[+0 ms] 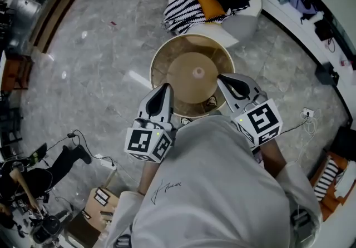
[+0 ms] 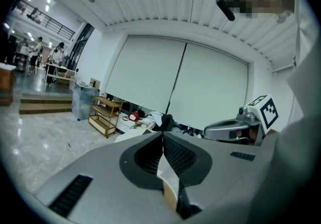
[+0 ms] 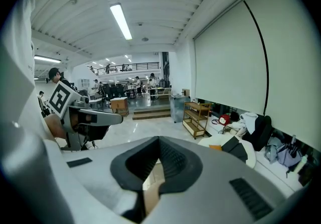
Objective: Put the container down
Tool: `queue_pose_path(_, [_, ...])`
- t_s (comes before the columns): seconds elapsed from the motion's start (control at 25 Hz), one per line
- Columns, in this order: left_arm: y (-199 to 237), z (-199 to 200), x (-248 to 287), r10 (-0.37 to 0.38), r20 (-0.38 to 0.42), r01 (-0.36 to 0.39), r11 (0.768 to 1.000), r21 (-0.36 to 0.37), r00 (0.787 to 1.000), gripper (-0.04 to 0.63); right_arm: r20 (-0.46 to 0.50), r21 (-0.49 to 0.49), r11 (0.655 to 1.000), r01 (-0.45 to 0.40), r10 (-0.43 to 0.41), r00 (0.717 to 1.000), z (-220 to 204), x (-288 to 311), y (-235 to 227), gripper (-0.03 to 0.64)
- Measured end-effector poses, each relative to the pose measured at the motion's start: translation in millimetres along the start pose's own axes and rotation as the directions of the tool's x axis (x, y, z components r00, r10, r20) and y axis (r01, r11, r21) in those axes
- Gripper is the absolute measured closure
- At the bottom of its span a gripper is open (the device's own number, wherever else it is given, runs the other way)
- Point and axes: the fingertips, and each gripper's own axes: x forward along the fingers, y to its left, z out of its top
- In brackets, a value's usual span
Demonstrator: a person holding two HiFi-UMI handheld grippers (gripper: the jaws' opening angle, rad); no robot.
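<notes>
Container (image 1: 192, 74) sits on the floor (image 1: 100, 58). Left hand-held gripper (image 1: 166, 87) is over its rim at 8 o'clock, jaw tips together, gripping nothing. Right hand-held gripper (image 1: 220, 78) is at 4 o'clock, likewise closed.

Grey marble floor (image 1: 100, 46), white blinds (image 2: 210, 87)

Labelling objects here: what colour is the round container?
The container is tan; head view shows it best.
</notes>
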Motion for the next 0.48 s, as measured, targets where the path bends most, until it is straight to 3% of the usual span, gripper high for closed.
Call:
queue_pose_path(0.28, [-1,11,-9,0.032,0.011,-0.032,0.998,0.06,0.999,0.577,0.016,0.025,1.0,0.009,-0.01,1.0,11,-6,3,0.601])
queue_pose_path(0.48, [-6,14,-16,-0.011,0.039,0.009,0.998,0.058,0.999,0.577,0.037,0.049,0.999,0.016,-0.018,0.999,16,-9,14,0.601])
